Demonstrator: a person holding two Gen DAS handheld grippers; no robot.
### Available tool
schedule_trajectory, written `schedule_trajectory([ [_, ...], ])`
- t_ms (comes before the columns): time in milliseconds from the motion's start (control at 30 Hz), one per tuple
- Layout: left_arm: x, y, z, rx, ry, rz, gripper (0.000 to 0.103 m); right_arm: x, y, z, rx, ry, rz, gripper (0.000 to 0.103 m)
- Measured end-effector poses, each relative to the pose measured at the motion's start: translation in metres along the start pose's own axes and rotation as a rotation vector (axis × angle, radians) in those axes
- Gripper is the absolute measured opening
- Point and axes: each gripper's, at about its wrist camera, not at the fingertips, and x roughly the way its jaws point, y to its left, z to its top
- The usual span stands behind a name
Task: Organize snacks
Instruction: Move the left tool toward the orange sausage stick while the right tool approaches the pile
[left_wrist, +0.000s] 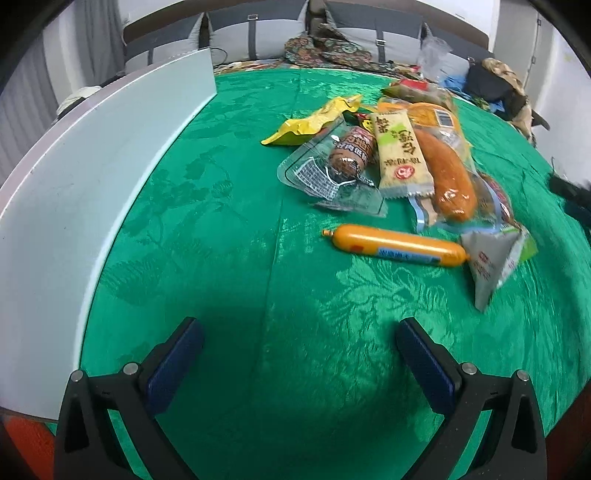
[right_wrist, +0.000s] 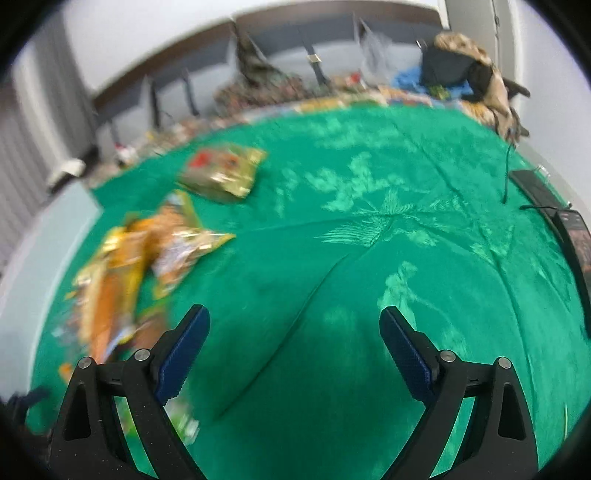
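A heap of packaged snacks lies on the green tablecloth (left_wrist: 229, 258). An orange sausage stick (left_wrist: 393, 245) lies nearest, with a grey-green triangular pack (left_wrist: 495, 258) at its right end. Behind them are a cream bar wrapper (left_wrist: 400, 155), a bun in clear wrap (left_wrist: 448, 177), a brown sausage in clear film (left_wrist: 347, 157) and a yellow pouch (left_wrist: 314, 122). My left gripper (left_wrist: 299, 328) is open and empty, short of the sausage stick. My right gripper (right_wrist: 295, 321) is open and empty over bare cloth; blurred orange and gold packets (right_wrist: 122, 266) lie to its left, and a gold packet (right_wrist: 225, 173) farther back.
A white panel (left_wrist: 74, 206) stands along the table's left side. Behind the table runs a grey sofa (left_wrist: 258, 33) with patterned fabric and clothes on it. A dark device with a cable (right_wrist: 554, 210) rests at the table's right edge. The right wrist view is motion-blurred.
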Motion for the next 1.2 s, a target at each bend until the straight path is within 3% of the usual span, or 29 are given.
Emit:
schedule_trajectory([
  [133,-0.005,0.007,0.0,-0.022,0.029,-0.03,0.103,-0.051,0.002,-0.046,-0.018,-0.096,0.009,0.095],
  [233,-0.007,0.018,0.006,-0.1,0.043,-0.104,0.103,-0.079,0.006,-0.082,-0.026,-0.154,-0.004,0.095],
  [333,-0.009,0.021,0.018,-0.16,0.046,-0.131,0.103,-0.082,0.016,-0.084,-0.097,-0.167,-0.004,0.095],
  [467,-0.004,0.003,0.044,-0.177,0.039,-0.093,0.103,-0.081,0.019,-0.081,-0.115,-0.185,0.001,0.095],
  [667,0.024,-0.024,0.078,-0.032,0.056,-0.048,0.103,-0.083,0.015,-0.085,-0.104,-0.18,0.028,0.095],
  [767,0.026,-0.023,0.078,0.027,0.055,-0.17,0.103,-0.089,0.01,-0.084,-0.088,-0.192,0.04,0.095],
  [833,0.024,-0.03,0.073,0.126,0.072,-0.252,0.103,-0.09,0.005,-0.084,-0.068,-0.194,0.047,0.095],
  [1033,0.014,-0.048,0.047,0.395,0.19,-0.359,0.102,-0.084,-0.004,-0.079,-0.002,-0.168,0.063,0.095],
  [1100,0.007,-0.043,0.043,0.419,0.209,-0.369,0.102,-0.086,-0.005,-0.079,0.003,-0.174,0.064,0.095],
  [1200,-0.005,-0.042,0.051,0.441,0.15,-0.31,0.102,-0.089,-0.007,-0.079,0.011,-0.18,0.068,0.095],
])
